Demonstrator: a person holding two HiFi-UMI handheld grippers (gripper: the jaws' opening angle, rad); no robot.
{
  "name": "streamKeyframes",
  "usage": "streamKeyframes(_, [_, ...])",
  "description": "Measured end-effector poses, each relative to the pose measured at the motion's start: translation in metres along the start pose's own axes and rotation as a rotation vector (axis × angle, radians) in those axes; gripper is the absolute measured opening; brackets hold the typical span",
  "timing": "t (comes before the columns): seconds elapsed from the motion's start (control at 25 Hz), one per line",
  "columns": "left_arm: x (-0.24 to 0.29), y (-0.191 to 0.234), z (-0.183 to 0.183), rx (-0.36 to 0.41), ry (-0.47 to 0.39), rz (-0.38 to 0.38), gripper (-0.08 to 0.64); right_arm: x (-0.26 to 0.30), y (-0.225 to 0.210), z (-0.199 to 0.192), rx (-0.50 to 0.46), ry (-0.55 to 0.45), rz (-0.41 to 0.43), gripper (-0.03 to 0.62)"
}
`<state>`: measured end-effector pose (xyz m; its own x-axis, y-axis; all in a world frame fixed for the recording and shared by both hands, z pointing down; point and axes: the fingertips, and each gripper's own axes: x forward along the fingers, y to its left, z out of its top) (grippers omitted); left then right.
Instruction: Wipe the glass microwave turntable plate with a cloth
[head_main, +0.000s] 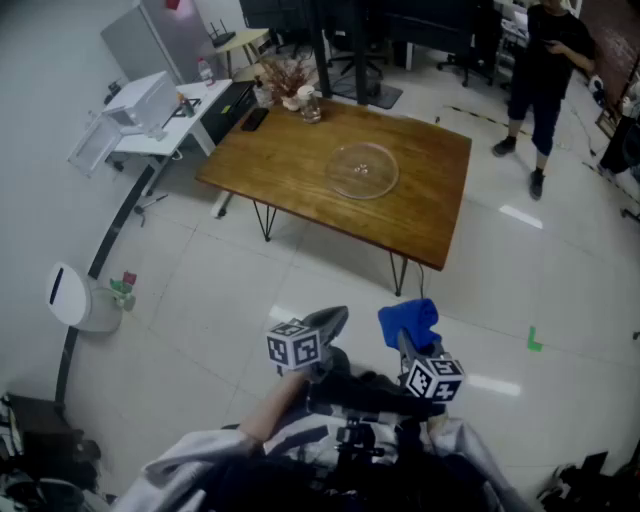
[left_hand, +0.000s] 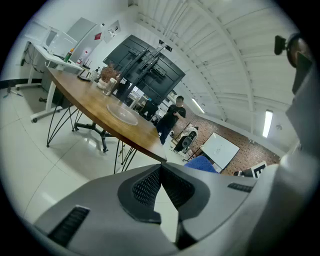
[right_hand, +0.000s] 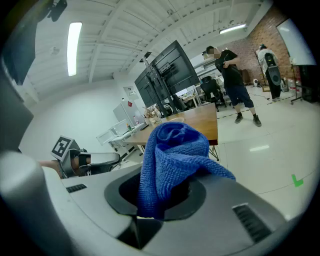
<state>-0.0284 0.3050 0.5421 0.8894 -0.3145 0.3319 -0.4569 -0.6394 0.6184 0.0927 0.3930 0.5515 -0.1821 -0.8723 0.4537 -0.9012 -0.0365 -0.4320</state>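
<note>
right claw (head_main: 408, 348) is clenched on the blue cloth (head_main: 408, 320); left claw (head_main: 335, 318) is pinched together, empty. the glass plate (head_main: 362, 170) lies mid-surface (head_main: 290, 160), well apart from both. best bet: get close first, brace the rim w/ left claw, wipe in circles.

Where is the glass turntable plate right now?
The glass plate lies on the wooden table in the head view, toward its right half, well ahead of the right tool gripping the blue cloth.
</note>
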Motion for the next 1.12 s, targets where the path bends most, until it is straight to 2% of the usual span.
streamKeyframes(0.4, [0.022, 0.044, 0.032, -0.003, -0.002, 0.003, -0.008, 0.049, -0.008, 0.017, 0.004, 0.023, -0.025, 0.083])
streamKeyframes(0.76, [0.058, 0.094, 0.11, 0.012, 0.013, -0.036, -0.008, 0.116, 0.005, 0.073, 0.047, 0.013, -0.071, 0.083])
streamKeyframes(1.12, [0.082, 0.153, 0.177, -0.01, 0.038, -0.074, -0.008, 0.175, 0.017, 0.112, 0.067, -0.002, -0.148, 0.083])
